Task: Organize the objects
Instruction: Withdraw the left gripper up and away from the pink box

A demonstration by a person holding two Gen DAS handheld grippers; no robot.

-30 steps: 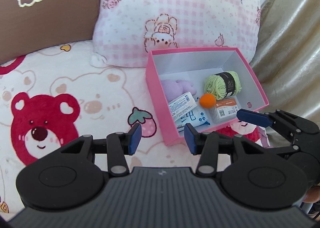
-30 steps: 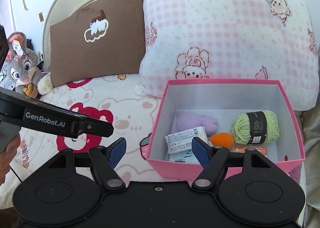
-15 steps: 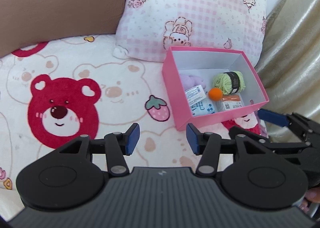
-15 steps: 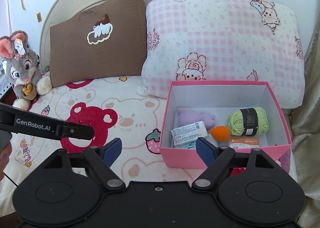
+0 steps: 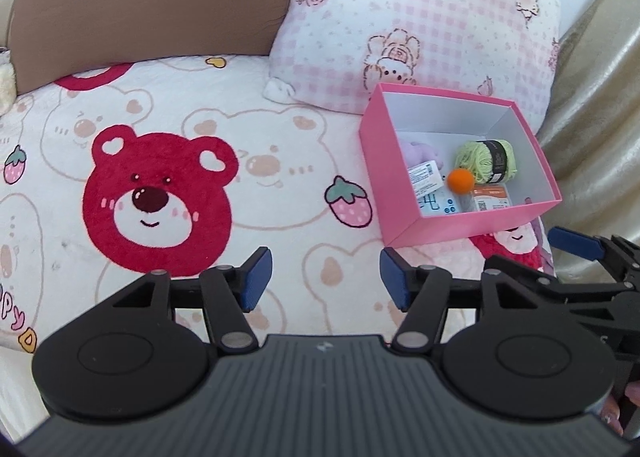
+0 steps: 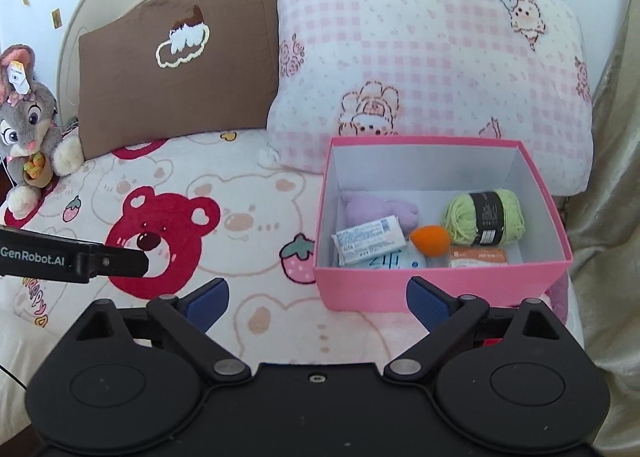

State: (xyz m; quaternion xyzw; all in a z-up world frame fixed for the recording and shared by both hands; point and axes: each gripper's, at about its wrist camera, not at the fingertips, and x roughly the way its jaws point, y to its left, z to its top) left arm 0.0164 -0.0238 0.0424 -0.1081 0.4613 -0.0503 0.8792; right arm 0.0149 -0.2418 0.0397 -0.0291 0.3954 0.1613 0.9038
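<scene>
Holding both your claws wide apart, with nothing in them.
Your left gripper (image 5: 326, 277) and right gripper (image 6: 318, 299) hover near the pink box (image 6: 400, 289), which holds the green yarn (image 6: 486, 217).

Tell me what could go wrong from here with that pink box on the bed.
The pink box sits on soft bedding near the bed's edge, so a nudge might tip or slide it. The orange ball lies loose on top of the packets and could roll out. Both grippers, left and right, are open and empty.
</scene>
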